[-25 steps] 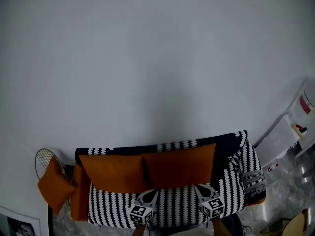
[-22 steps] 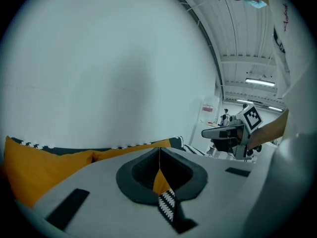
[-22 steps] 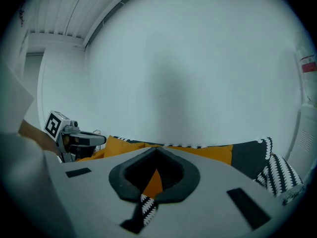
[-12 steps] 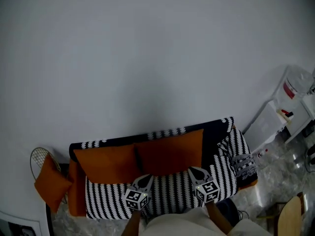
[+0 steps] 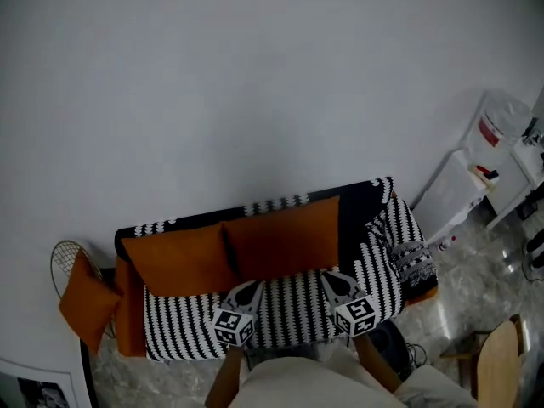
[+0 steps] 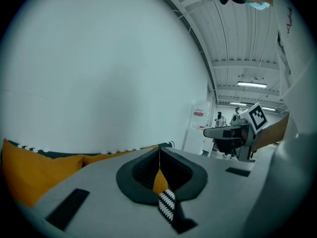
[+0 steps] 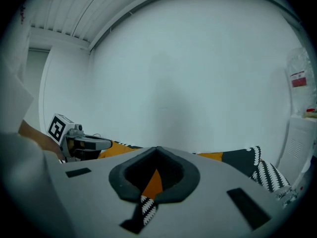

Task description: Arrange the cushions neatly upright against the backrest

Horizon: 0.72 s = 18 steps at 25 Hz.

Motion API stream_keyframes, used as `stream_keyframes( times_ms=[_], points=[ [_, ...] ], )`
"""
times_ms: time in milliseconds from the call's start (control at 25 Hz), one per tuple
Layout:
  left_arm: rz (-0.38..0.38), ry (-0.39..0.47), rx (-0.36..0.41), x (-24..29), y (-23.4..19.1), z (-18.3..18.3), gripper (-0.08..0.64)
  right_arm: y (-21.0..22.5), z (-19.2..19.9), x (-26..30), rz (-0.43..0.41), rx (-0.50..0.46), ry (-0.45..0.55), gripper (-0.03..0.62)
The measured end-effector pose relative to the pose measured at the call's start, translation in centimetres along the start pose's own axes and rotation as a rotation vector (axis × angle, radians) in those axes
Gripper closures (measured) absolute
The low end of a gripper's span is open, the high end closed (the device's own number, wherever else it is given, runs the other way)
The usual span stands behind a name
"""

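Two orange cushions stand upright side by side against the sofa's backrest: the left cushion (image 5: 174, 260) and the right cushion (image 5: 285, 240). A third orange cushion (image 5: 85, 301) leans on a wire rack left of the sofa. My left gripper (image 5: 249, 289) and right gripper (image 5: 331, 277) hover over the striped seat (image 5: 289, 304), just in front of the two cushions, touching neither. Both are shut and hold nothing. In the left gripper view the left gripper (image 6: 159, 150) has its jaws together, with a cushion (image 6: 29, 175) at the left. The right gripper (image 7: 157, 149) looks the same.
The sofa's right armrest (image 5: 399, 245) carries a folded striped throw. A white cabinet (image 5: 459, 198) with a water bottle (image 5: 497, 124) stands to the right. A wooden chair (image 5: 497, 368) is at the lower right. A wire rack (image 5: 66, 263) and a framed picture (image 5: 38, 391) are on the left.
The sofa has slid up and left in the head view. Both grippers stay shut and have drawn back a little from the cushions. The person's body now shows at the bottom.
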<state>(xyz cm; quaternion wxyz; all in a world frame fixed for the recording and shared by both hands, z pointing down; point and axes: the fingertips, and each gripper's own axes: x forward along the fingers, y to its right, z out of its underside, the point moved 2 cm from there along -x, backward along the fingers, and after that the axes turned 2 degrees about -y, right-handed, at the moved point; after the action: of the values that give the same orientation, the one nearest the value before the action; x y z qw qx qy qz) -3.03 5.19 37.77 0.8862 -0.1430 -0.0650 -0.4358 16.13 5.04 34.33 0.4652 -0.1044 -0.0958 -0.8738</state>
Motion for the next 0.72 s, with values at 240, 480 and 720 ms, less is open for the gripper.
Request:
stream_keyframes(
  times_ms=[240, 480, 720],
  points=[
    [0.008, 0.016, 0.002, -1.5, 5.4, 0.5, 0.528, -0.4, 1.4, -5.1, -0.011, 0.008, 0.006, 0.566],
    [0.016, 0.008, 0.012, -4.0, 11.2, 2.7, 0.528, -1.2, 3.5, -10.7, -0.012, 0.013, 0.005, 0.566],
    [0.004, 0.014, 0.010, -7.7, 15.7, 4.4, 0.528, -3.0, 5.3, -15.6, -0.021, 0.020, 0.005, 0.566]
  ],
)
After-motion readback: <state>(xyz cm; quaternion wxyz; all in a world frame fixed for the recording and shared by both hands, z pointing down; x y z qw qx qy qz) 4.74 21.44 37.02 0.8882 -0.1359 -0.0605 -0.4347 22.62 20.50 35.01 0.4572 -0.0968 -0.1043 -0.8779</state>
